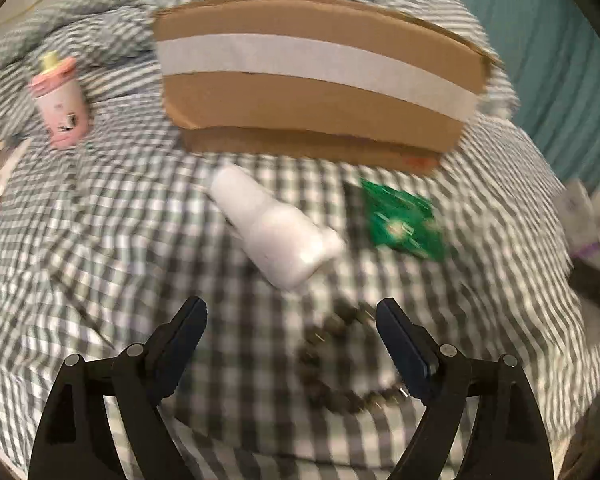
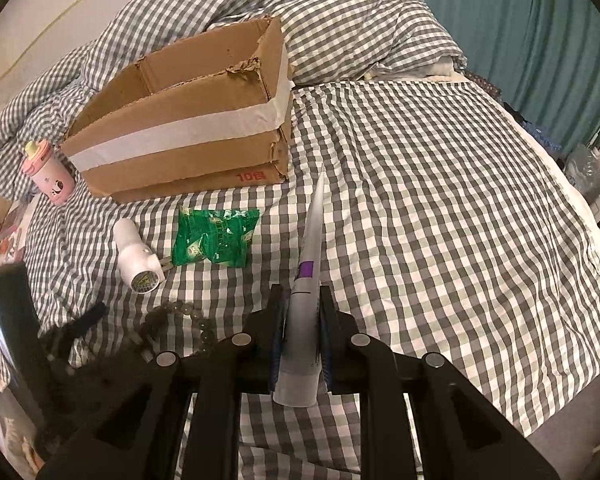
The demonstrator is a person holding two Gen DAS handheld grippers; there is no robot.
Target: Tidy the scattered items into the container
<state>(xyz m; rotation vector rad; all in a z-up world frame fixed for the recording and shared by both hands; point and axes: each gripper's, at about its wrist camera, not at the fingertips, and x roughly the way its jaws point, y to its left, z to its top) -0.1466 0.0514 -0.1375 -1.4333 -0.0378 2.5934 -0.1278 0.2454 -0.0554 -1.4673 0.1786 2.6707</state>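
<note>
Our right gripper [image 2: 302,332] pinches the tube [image 2: 306,312] for carrying to the box [image 2: 180,152]; our left gripper [image 1: 290,320] hangs with jaws spread over the beads [image 1: 332,360], ready to grasp.

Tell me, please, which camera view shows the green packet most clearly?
The right wrist view: the green packet lies sharp and whole on the checked bedspread, in front of the cardboard box. The left wrist view also shows the packet, but motion blur smears its print and edges.
</note>
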